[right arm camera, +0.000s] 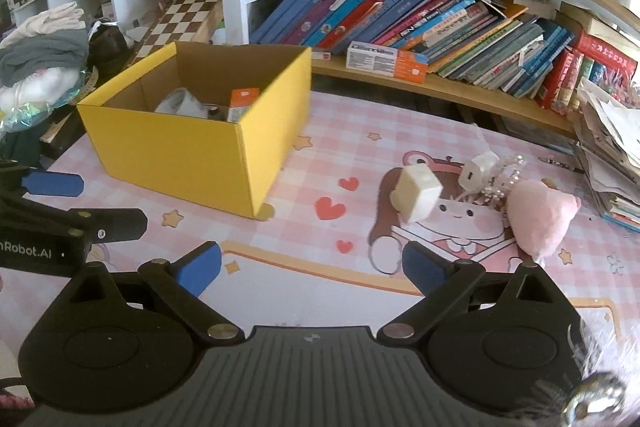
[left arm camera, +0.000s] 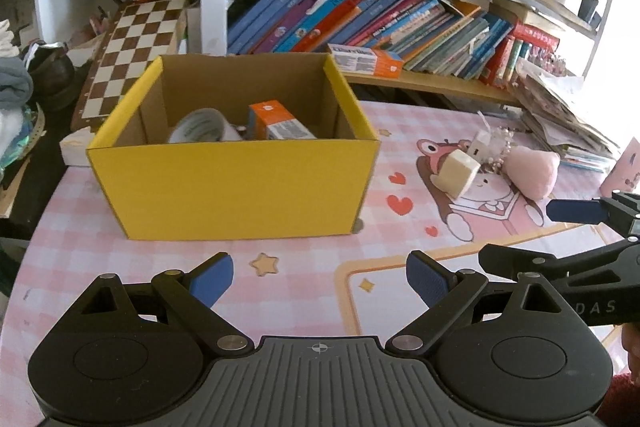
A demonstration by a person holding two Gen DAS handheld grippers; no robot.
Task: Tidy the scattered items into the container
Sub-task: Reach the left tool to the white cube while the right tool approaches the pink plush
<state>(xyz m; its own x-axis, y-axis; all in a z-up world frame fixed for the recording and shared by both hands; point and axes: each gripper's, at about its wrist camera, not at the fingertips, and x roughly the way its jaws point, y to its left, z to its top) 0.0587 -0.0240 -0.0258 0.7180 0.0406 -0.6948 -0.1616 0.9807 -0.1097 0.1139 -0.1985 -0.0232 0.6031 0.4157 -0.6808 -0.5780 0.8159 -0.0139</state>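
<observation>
**A:** What are you looking at first?

**B:** You are looking at the cream-coloured block with squared faces point(right arm camera: 416, 193), which is lying tilted on the pink checked cartoon table mat point(right arm camera: 348, 151), outside the box. Just behind it a small white plug-like piece point(right arm camera: 478, 167) and a tangle of pearl beads point(right arm camera: 502, 175) are sitting together, and a pink plush heart-shaped cushion point(right arm camera: 540, 217) is lying just to their right, touching the beads.

**A:** Which hand is better placed?

**B:** Your right gripper point(right arm camera: 312, 269) is facing that cluster: the block is lying ahead of it and a little to the right. From your left gripper point(left arm camera: 320, 279) the same block point(left arm camera: 460, 173) is sitting well off to the right, while the yellow cardboard box with brown inside point(left arm camera: 232, 183) is standing straight ahead of that hand. So I am judging the right hand nearer to the block, and the box is lying to its left.

**A:** And the fingers?

**B:** Both pairs of blue pads are standing wide apart, gripping nothing.

**A:** Is the box taking anything already?

**B:** A roll of clear tape point(left arm camera: 200, 127) and an orange and white carton point(left arm camera: 276, 121) are resting inside it. I am reading the block's faces as flat enough for the pads, though its tilt means you are likely needing to turn your wrist to meet them squarely.
</observation>
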